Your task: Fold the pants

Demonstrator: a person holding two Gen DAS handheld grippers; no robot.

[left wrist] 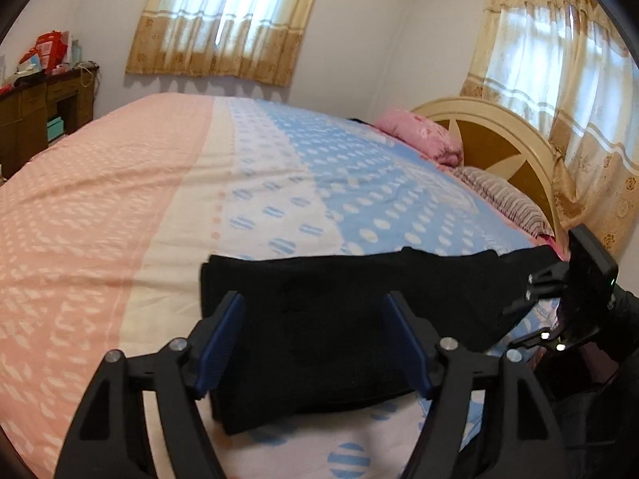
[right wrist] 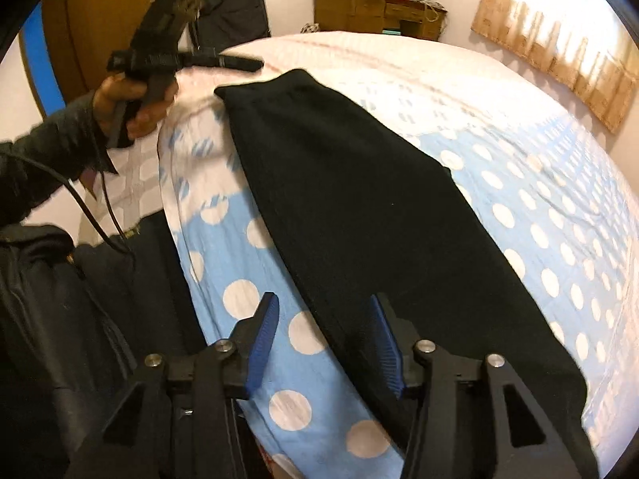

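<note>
Both pairs of jaws are spread apart and nothing is pinched between them. The left gripper (left wrist: 313,343) is held over one end of the black pants (left wrist: 339,319), whose folded edge is seen just beyond the blue pads (left wrist: 223,343). The right gripper (right wrist: 323,343) is poised above the other end of the pants (right wrist: 359,207), with one pad over the cloth and the other over the bedsheet (right wrist: 239,255).

The pants are laid flat as a long strip on the bed (left wrist: 120,207), close to its near edge. Their long axis is run along that edge, from the right gripper toward the left one, and the strip is narrowed toward the far end in the right wrist view.

A pink pillow (left wrist: 419,135) and a striped pillow (left wrist: 503,195) are placed by the headboard (left wrist: 499,127). A wooden desk (right wrist: 379,12) piled with red items is stood beyond the bed's foot. The left hand (right wrist: 131,107) is seen gripping its handle beside the bed.
</note>
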